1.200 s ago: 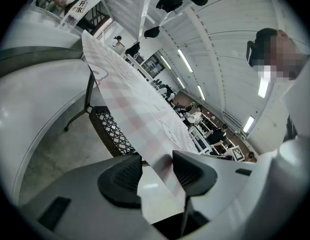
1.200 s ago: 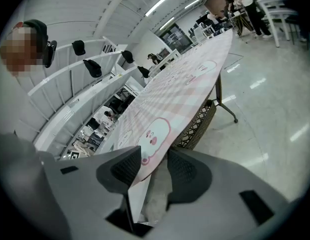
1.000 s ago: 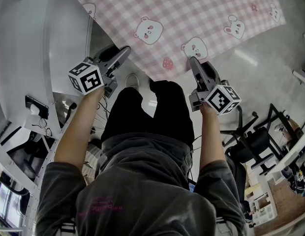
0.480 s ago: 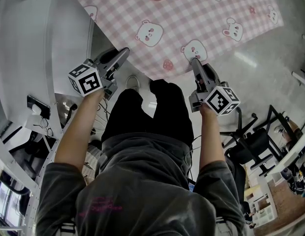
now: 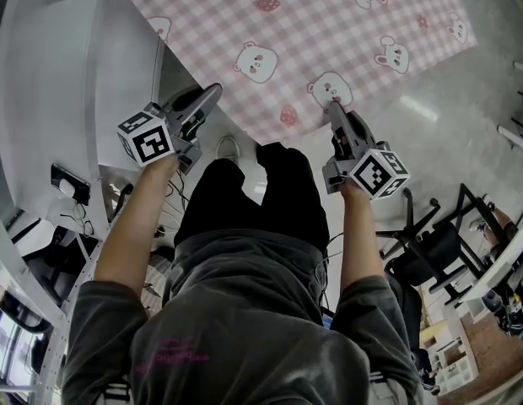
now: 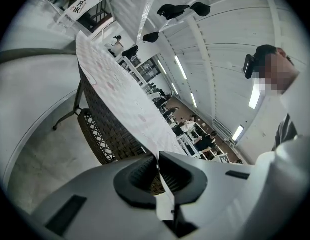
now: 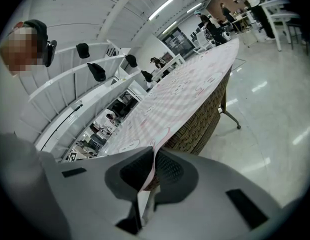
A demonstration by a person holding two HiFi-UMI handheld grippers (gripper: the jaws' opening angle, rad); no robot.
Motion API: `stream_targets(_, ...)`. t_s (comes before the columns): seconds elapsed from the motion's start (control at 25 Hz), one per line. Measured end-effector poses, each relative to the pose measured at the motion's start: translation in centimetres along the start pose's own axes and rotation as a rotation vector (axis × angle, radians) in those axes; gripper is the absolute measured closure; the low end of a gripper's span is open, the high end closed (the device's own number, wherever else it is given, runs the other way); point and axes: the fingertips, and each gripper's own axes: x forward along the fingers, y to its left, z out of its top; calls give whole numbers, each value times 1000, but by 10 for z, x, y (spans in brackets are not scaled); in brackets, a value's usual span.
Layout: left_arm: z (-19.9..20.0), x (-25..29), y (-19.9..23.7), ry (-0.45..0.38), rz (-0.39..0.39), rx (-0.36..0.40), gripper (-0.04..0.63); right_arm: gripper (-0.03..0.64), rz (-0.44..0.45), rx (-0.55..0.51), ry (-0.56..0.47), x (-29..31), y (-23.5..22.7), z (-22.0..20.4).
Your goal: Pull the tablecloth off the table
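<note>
Now the tablecloth (image 5: pixel 346 32) lay spread along the wicker table (image 7: pixel 205 124), with its near hem raised level with the tabletop; a second earlier that hem had hung over the wicker side, which now stood exposed. The left gripper (image 6: pixel 157 170) and the right gripper (image 7: pixel 151 168) were each clamped on that hem. Slack appeared to be taken up, but most of the cloth remained on the table
</note>
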Motion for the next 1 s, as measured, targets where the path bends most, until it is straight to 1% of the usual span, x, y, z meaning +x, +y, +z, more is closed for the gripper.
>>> stream_targets(0.2,2,-2,-7,-41,-32,30,589,609,19,-31,-34,-4,6,0)
stream_targets(0.32,7,3,-1,-57,-53,32,592,609,34,-49,-43,7,2,6)
stream_targets(0.4,8,8,4,-39,-59,1,592,610,26,-48,-25,15,-2,10)
stream_targets(0.48,-2,5,2,-3,-57,-58,592,611,-20,-2,32,0,0,-4)
stream_targets(0.52,-7,1,0,10,-55,-77,592,611,-36,17,51,-7,2,-11)
stream_targets(0.56,-8,-1,0,10,-59,-79,592,611,-39,21,51,-9,4,-14)
stream_targets(0.6,-5,0,1,-7,-73,-57,593,611,-27,3,30,-6,4,-12)
stream_targets(0.68,11,9,4,-86,-130,50,594,611,27,-93,-65,7,3,7)
stream_targets(0.72,15,11,4,-124,-161,106,594,611,52,-146,-113,9,4,14)
stream_targets(0.76,15,9,1,-152,-186,145,593,611,68,-185,-146,7,6,14)
stream_targets(0.8,9,4,-1,-167,-202,166,593,611,75,-208,-164,2,9,10)
stream_targets(0.88,-2,-3,-4,-179,-217,182,594,611,79,-226,-182,-6,10,-2)
stream_targets(1.0,-6,-2,-2,-194,-239,214,594,611,102,-237,-214,-5,5,-6)
